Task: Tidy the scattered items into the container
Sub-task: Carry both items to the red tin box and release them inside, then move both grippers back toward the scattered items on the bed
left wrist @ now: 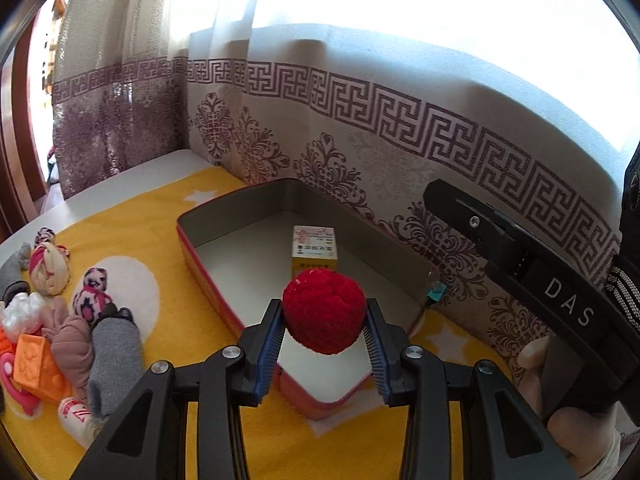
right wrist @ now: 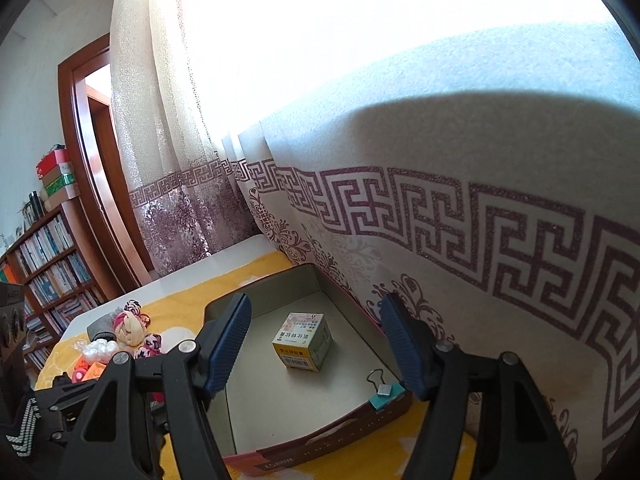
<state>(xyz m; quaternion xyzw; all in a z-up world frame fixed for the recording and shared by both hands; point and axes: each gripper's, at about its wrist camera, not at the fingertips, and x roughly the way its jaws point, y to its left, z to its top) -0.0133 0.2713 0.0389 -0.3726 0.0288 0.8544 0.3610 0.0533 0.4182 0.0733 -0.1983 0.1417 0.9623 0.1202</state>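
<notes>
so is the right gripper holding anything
No, the right gripper is open with nothing between its pads; the small box lies below in the tin.

Your container (left wrist: 208, 220) sits on the blanket (left wrist: 160, 208) that covers the surface, its far side just beside the curtain (left wrist: 400, 152). Inside it, toward the back, stands a small box (left wrist: 314, 250); a binder clip (right wrist: 378, 380) is fixed on the rim of its right-hand wall. To the left of the container, well apart from it, the scattered items (left wrist: 60, 320) lie heaped together on the blanket. Your left hand-held gripper (left wrist: 325, 338) holds the pompom (left wrist: 324, 310) above the container's near end, in front of the small box. Your right hand-held gripper (right wrist: 316, 344) hangs over the container, with the small box seen between its jaws.
</notes>
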